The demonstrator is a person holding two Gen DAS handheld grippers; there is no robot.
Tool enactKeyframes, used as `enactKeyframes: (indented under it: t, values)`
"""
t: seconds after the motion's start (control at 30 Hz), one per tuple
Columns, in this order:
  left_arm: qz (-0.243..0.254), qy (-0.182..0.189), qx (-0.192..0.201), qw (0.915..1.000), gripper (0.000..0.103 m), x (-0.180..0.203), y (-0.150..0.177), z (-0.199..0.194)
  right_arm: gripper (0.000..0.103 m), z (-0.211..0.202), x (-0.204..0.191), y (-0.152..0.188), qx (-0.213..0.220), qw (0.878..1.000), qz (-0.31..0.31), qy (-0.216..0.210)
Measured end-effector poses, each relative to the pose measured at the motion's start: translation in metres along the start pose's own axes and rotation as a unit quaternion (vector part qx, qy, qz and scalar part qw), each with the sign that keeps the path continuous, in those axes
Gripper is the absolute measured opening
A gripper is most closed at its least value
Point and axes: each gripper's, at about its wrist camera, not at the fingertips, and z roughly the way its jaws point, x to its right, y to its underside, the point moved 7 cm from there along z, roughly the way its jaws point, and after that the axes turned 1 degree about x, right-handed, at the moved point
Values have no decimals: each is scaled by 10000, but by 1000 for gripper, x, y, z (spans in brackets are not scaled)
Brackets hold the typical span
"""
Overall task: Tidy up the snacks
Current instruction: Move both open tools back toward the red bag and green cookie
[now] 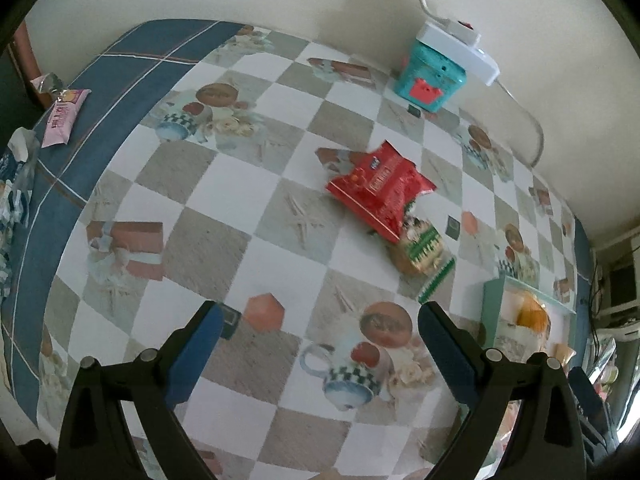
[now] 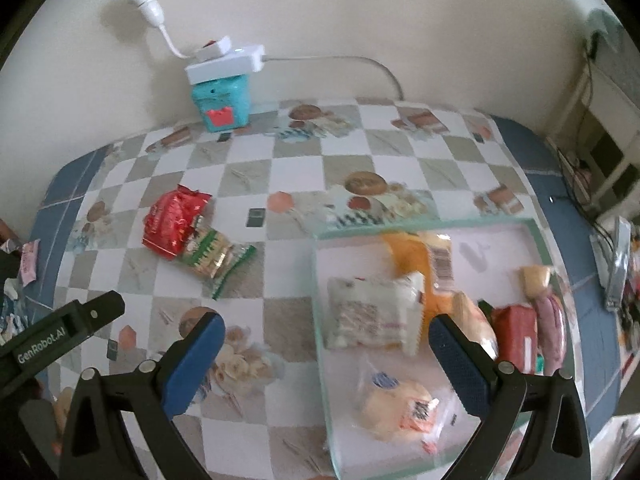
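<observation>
Checkered table [image 1: 224,200]; both tools [image 1: 320,330] [image 2: 326,338] spread empty; red packet [image 1: 378,188] overlaps green packet [image 1: 422,250].

The desk [image 2: 304,160] is covered by a smooth printed cloth with a slight sheen, chequered in the middle and blue toward its edges. The red snack bag [image 2: 173,222] is seen to be glossy, crinkled foil or plastic film; the green-and-white cracker pack [image 2: 210,256] touching it is shiny clear film. The tray [image 2: 320,300] is made of pale, translucent-looking plastic with smooth walls. Matt black plastic forms each hand-held gripper, left [image 1: 320,354] and right [image 2: 326,360], with finely textured blue pads [image 2: 460,364]. The power strip [image 2: 224,60] is of glossy white plastic.
</observation>
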Motion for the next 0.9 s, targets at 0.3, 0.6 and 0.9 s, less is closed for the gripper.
enactKeyframes:
  t: [0.3, 0.6, 0.9]
  values:
    - [166, -69, -11, 9998, 98, -4, -15, 12, 103, 17, -25, -9, -42, 9996, -262, -56]
    - [470, 155, -18, 9988, 98, -7, -47, 31, 103, 51, -49, -18, -137, 9982, -557, -202]
    - [1158, 305, -198, 9926, 98, 5, -73, 49, 103, 91, -90, -22, -351, 9934, -1009, -430]
